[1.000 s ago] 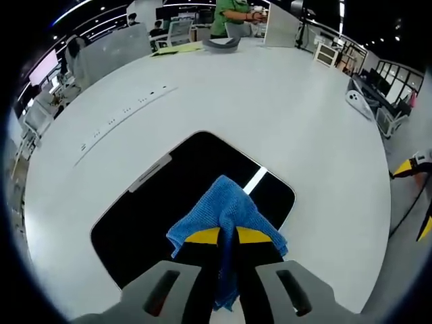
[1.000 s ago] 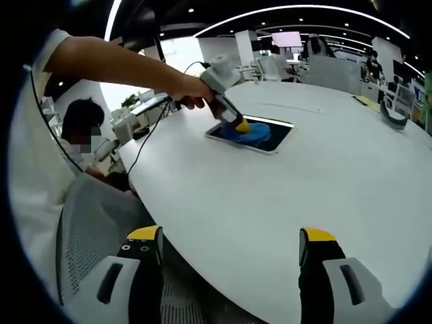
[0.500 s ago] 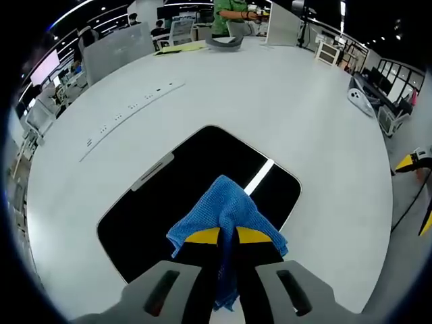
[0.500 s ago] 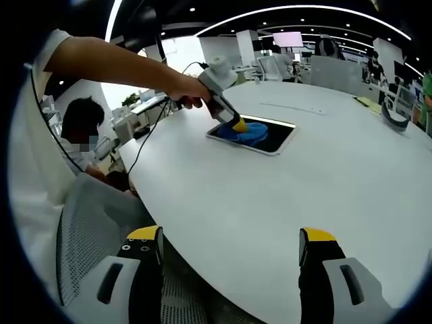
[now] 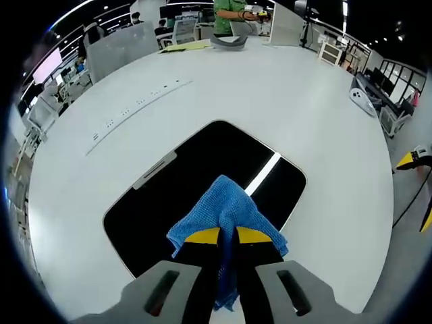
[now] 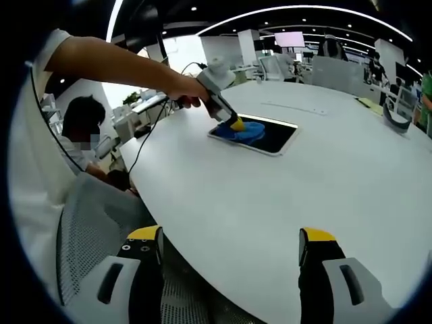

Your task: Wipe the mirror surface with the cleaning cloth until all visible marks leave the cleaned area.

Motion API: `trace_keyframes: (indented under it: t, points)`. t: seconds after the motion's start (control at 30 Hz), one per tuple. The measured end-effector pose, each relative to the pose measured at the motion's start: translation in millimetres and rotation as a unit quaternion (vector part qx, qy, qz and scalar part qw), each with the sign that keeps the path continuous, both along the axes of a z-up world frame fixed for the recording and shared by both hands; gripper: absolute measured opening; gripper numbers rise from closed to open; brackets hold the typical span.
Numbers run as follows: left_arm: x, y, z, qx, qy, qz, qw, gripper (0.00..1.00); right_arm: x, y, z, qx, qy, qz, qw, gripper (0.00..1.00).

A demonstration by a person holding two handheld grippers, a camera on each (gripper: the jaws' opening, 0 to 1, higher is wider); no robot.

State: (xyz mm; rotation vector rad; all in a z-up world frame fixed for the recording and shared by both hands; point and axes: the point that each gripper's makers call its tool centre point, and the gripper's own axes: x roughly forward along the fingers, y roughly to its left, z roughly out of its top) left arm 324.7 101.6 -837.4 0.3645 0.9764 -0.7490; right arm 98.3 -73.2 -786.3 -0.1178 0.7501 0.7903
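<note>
Mirror (image 5: 202, 182): lay flat on the white table (image 5: 317, 121).
Cloth (image 5: 226, 209): rested on the mirror's near end.
Left gripper (image 5: 227, 235): clamped on the cloth.
Right gripper (image 6: 229, 246): jaws apart, well away from the mirror.
Technique: press evenly, overlap strokes across the mirror.

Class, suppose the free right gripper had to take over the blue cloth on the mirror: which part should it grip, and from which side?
Probably the loose front fold of the blue cloth, approached from beyond the left gripper, which clamps its rear. That fold bunches up off the mirror; elsewhere it lies too flat.
</note>
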Motion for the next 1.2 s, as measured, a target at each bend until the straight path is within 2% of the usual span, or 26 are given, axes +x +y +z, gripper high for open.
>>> trace_keyframes:
  t: [1.2]
  points:
    - [1.3,37.1,0.6,0.019,-0.011,0.009,0.9997,0.06,-3.6,8.8,-0.5,-0.002,0.004,0.008,1.0000,0.81]
